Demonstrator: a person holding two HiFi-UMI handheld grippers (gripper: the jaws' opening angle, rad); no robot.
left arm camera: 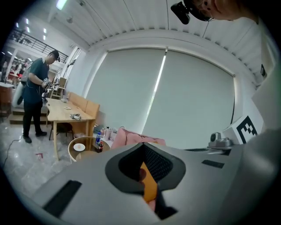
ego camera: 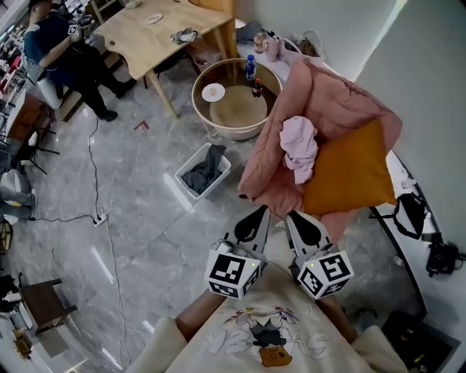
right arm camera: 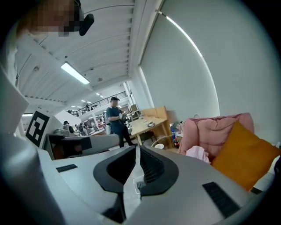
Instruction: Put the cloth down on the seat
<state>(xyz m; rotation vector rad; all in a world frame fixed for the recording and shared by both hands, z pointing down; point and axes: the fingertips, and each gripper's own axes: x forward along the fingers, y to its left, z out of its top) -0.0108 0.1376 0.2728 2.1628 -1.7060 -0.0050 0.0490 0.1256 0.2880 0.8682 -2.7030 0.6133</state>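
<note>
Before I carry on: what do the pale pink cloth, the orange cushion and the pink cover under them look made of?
The pale pink cloth: thin, soft matte fabric; it lies crumpled in loose folds. The orange cushion: smooth matte fabric, probably over soft filling; it looks plump. The pink cover: padded, quilted textile, it seems; puffy stitched ridges show.

There are two grippers, the left gripper [ego camera: 261, 212] and the right gripper [ego camera: 291, 216], each bearing one marker cube. There is one pale pink cloth [ego camera: 299, 148], one orange cushion [ego camera: 349, 171] and one pink quilted cover [ego camera: 342, 102]. One round low table [ego camera: 234, 132] carries two bottles, a blue-capped bottle [ego camera: 250, 67] and a small dark bottle [ego camera: 257, 88], plus one white disc [ego camera: 213, 92]. There is one white basket [ego camera: 186, 185]. One wooden worktop [ego camera: 138, 47] carries one plate [ego camera: 153, 19], and one person [ego camera: 62, 51] stands at it.
</note>
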